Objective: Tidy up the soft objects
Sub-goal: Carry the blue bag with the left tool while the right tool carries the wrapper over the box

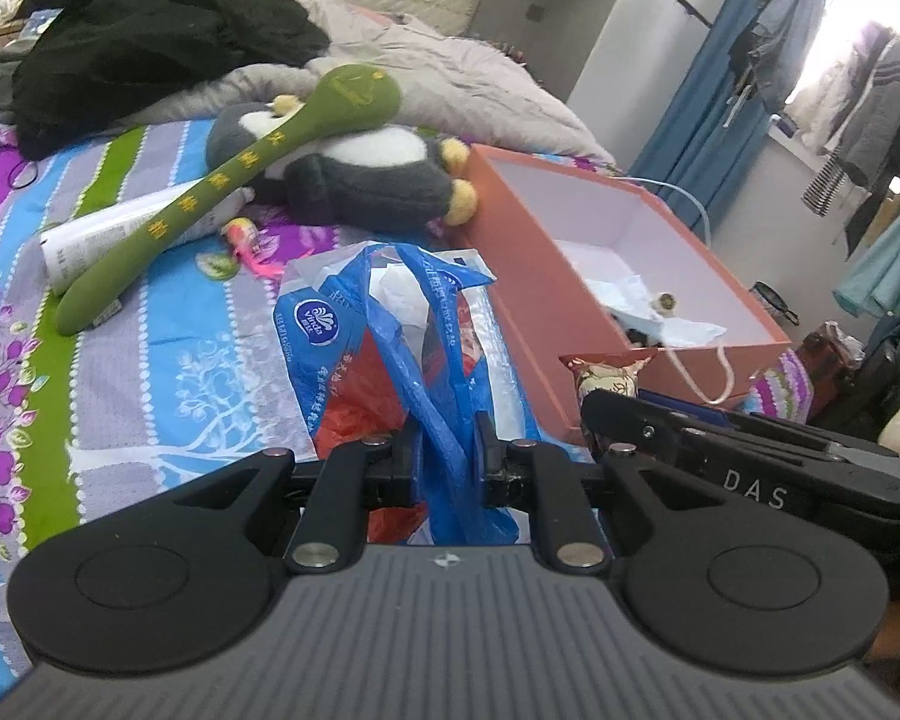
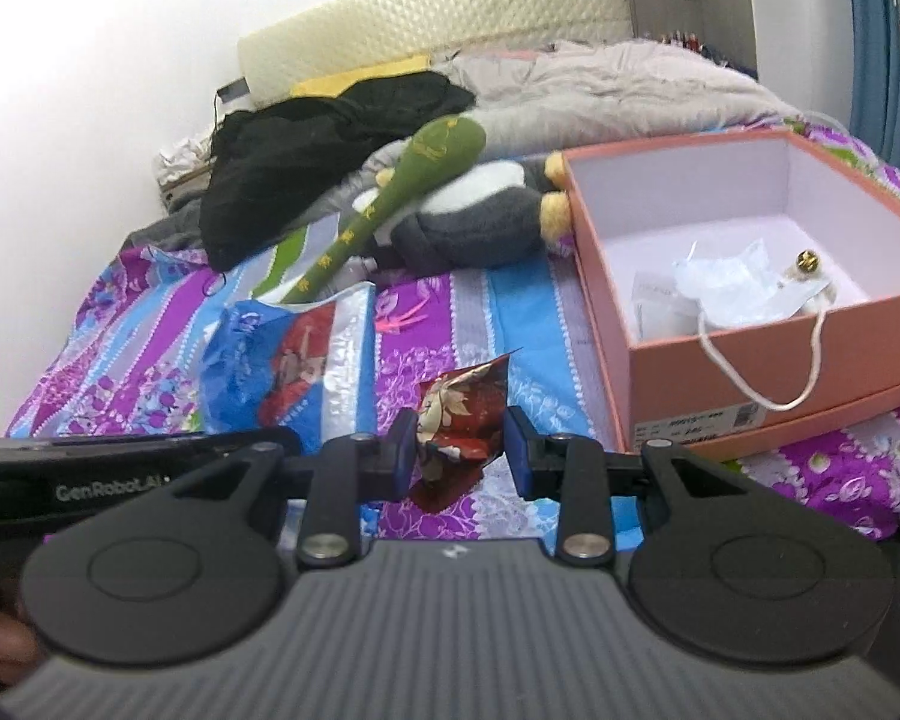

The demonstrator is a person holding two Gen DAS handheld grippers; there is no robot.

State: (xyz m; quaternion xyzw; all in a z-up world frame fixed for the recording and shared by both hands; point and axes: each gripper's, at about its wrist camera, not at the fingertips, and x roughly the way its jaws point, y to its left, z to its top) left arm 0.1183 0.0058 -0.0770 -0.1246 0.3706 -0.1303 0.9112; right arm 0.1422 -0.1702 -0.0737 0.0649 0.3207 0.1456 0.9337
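Observation:
My left gripper (image 1: pixel 448 450) is shut on the handle of a blue plastic bag (image 1: pixel 390 324), which lies crumpled on the striped bedsheet. The bag also shows in the right wrist view (image 2: pixel 288 354). My right gripper (image 2: pixel 461 447) is closed around a small red patterned pouch (image 2: pixel 459 414) just above the sheet; the pouch also shows in the left wrist view (image 1: pixel 609 375). A grey and white plush penguin (image 1: pixel 360 174) lies farther back with a long green plush stick (image 1: pixel 222 198) across it. An open pink box (image 2: pixel 744 312) stands at the right.
A black garment (image 1: pixel 150 54) and a grey quilt (image 1: pixel 450 66) are piled near the headboard. A rolled white paper (image 1: pixel 108 234) lies under the green stick. The box holds white wrapping and a small gold bell (image 2: pixel 807 261). Hanging clothes (image 1: pixel 858 90) are to the right.

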